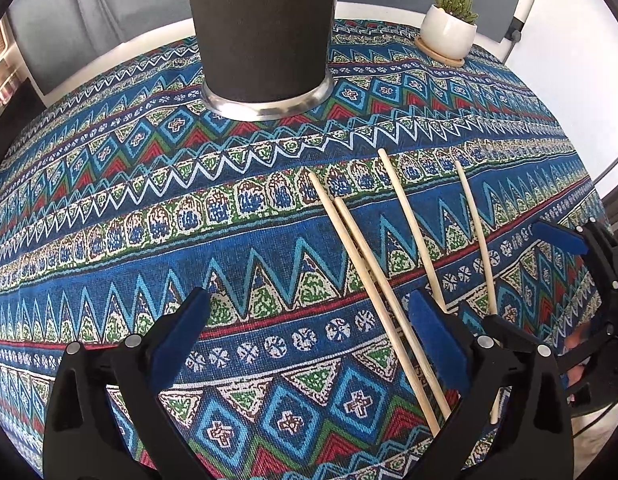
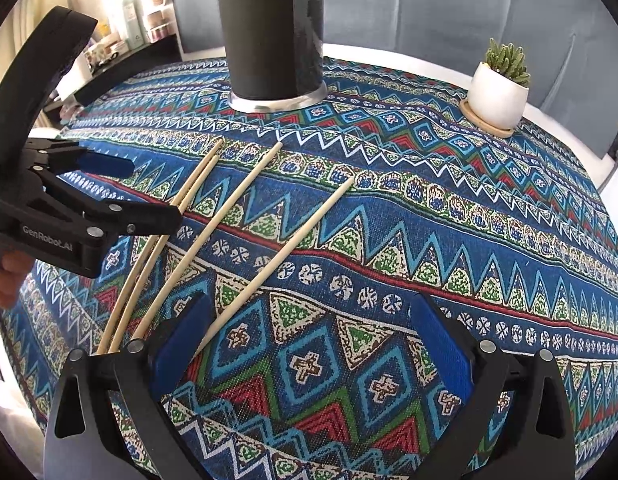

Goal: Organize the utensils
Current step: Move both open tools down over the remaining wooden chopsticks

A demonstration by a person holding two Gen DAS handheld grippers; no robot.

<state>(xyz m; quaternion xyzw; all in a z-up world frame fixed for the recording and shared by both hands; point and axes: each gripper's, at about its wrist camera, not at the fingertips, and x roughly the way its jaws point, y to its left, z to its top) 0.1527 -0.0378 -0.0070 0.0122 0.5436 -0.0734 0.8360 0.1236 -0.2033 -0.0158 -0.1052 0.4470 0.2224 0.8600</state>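
Four pale wooden chopsticks lie loose on the patterned cloth. In the left wrist view, a touching pair [image 1: 361, 248] runs into the gap of my left gripper [image 1: 309, 296], close to its right finger. Two single sticks [image 1: 413, 228] [image 1: 479, 236] lie further right. My left gripper is open and holds nothing. In the right wrist view my right gripper [image 2: 309, 300] is open, with the rightmost chopstick [image 2: 277, 264] ending just inside its left finger. The other sticks [image 2: 169, 236] pass under the left gripper [image 2: 153, 192]. A tall dark cylinder holder [image 1: 265, 32] [image 2: 273, 32] stands upright behind.
A small cactus in a white pot [image 1: 449, 34] [image 2: 497, 92] sits on a wooden saucer at the back right. The blue patterned tablecloth [image 2: 429, 208] covers a round white table. A hand [image 2: 5, 276] grips the left tool. Shelves with bottles stand far left.
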